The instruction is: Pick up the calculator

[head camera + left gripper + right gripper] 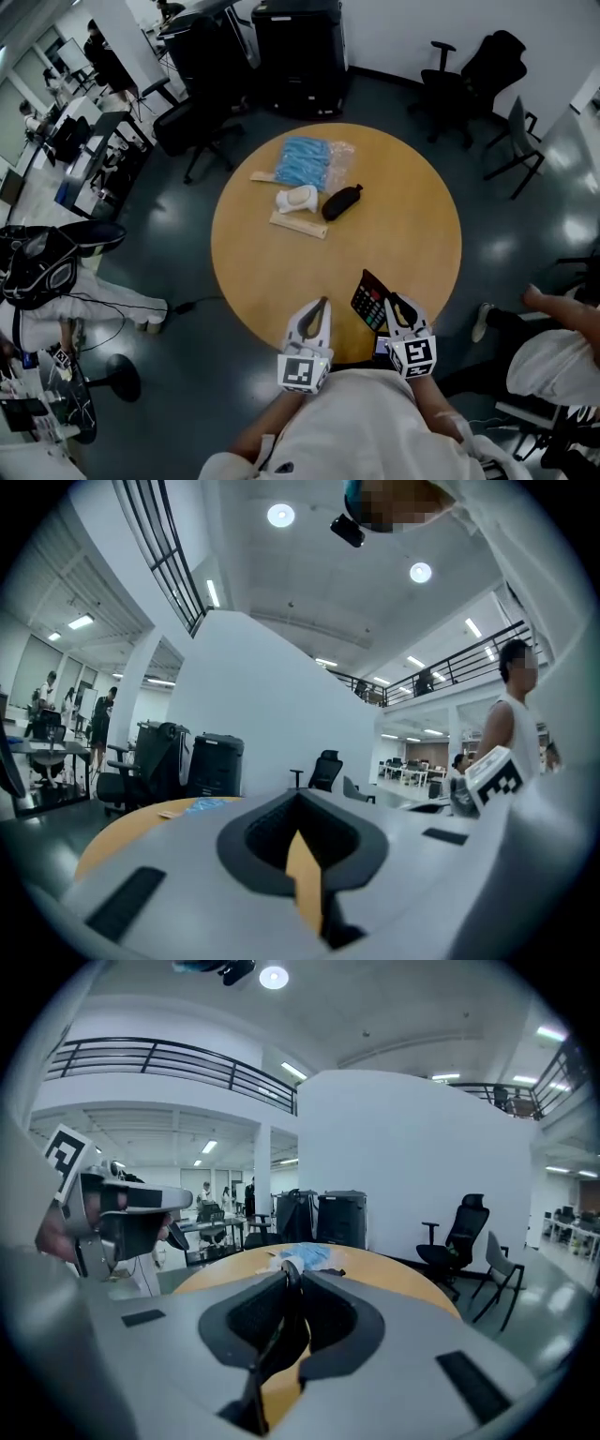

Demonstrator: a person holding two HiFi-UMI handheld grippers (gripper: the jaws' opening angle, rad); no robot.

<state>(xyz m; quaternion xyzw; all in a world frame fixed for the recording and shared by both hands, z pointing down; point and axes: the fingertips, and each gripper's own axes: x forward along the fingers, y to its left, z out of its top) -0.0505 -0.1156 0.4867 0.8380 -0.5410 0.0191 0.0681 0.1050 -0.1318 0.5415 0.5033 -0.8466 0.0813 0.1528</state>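
The calculator (369, 300), black with coloured keys, is lifted off the round wooden table (272, 272) near its front edge, tilted on its side. My right gripper (394, 305) is shut on its near end. In the right gripper view the calculator (279, 1335) runs edge-on as a thin dark slab between the jaws of the right gripper (291, 1277). My left gripper (322, 306) hovers just left of the calculator, apart from it, with its jaws together and nothing in them. In the left gripper view the left gripper (302, 806) shows only a thin slit of table.
At the table's far side lie a blue packet (305, 161), a black pouch (341, 202), a white object (297, 198) and a pale wooden strip (298, 225). Office chairs (473, 75) and a dark cabinet (298, 52) stand behind. A seated person's leg (562, 314) is at the right.
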